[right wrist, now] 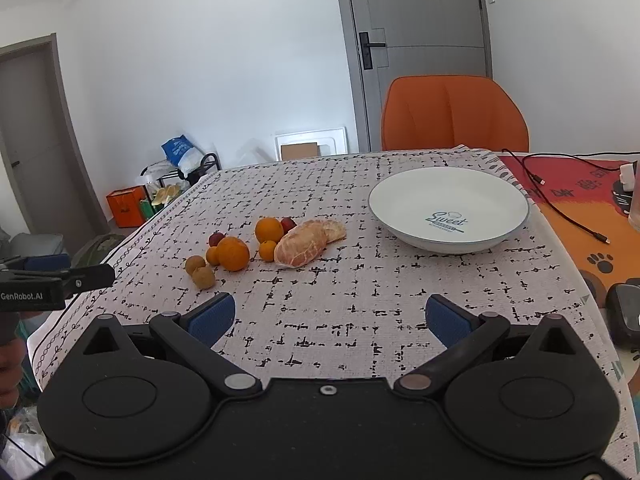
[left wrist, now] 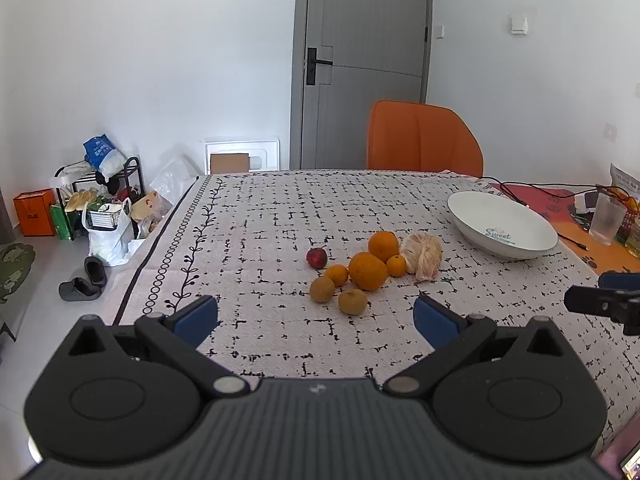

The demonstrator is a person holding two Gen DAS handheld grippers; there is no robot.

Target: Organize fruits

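Note:
A heap of fruit lies on the patterned tablecloth (left wrist: 280,216): a big orange (left wrist: 367,271) (right wrist: 233,253), a second orange (left wrist: 383,245) (right wrist: 269,230), small mandarins (left wrist: 336,275), brown kiwis (left wrist: 322,289) (right wrist: 203,277), a red plum (left wrist: 317,258) (right wrist: 216,239) and peeled pomelo pieces (left wrist: 423,256) (right wrist: 304,243). An empty white bowl (left wrist: 500,224) (right wrist: 448,208) marked "Sweet" stands to the right of the heap. My left gripper (left wrist: 316,316) is open, hovering in front of the fruit. My right gripper (right wrist: 331,316) is open too, short of the bowl and holding nothing.
An orange chair (left wrist: 424,140) (right wrist: 452,114) stands at the table's far side before a grey door (right wrist: 416,40). Cables (right wrist: 560,204) and a plastic cup (left wrist: 607,219) lie on an orange mat at right. Bags and a shoe rack (left wrist: 100,200) crowd the floor at left.

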